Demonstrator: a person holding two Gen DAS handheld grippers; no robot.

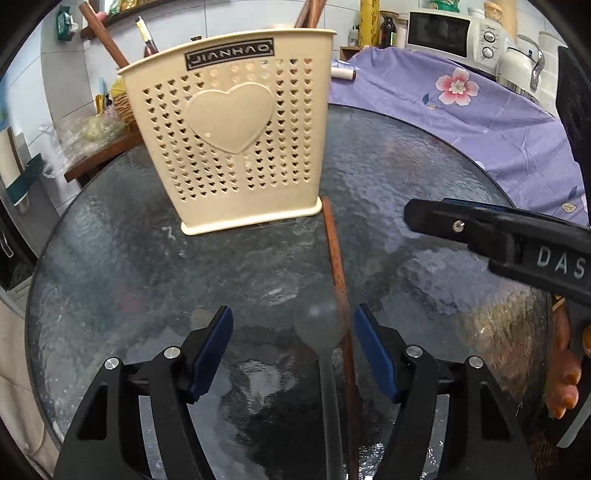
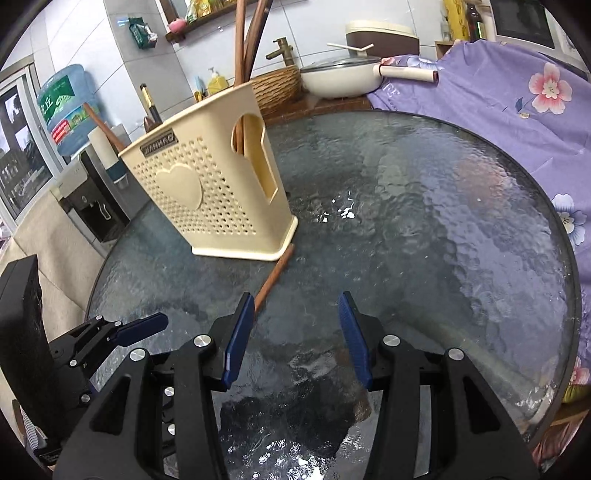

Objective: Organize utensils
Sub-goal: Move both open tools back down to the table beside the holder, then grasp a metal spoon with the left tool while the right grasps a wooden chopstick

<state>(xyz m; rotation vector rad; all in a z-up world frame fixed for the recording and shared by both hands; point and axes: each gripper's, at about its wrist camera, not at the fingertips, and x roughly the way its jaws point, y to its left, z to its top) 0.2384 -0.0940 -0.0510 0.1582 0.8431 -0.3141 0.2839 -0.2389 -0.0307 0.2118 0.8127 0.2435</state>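
A cream perforated utensil holder (image 1: 232,136) with a heart stands on the round glass table (image 1: 147,266); it also shows in the right wrist view (image 2: 214,177), with wooden utensils (image 2: 245,48) standing in it. A brown wooden stick (image 1: 334,251) lies on the glass from the holder's base toward me, and shows in the right wrist view (image 2: 275,275). A grey translucent spoon (image 1: 322,328) lies beside it between the open fingers of my left gripper (image 1: 293,325). My right gripper (image 2: 297,312) is open and empty above the glass, to the right of the stick; it shows in the left wrist view (image 1: 417,218).
A purple floral cloth (image 1: 480,122) covers the surface beyond the table's right edge. A microwave (image 1: 454,33), a white pan (image 2: 340,77), a woven basket (image 2: 277,88) and a water dispenser (image 2: 66,110) stand behind.
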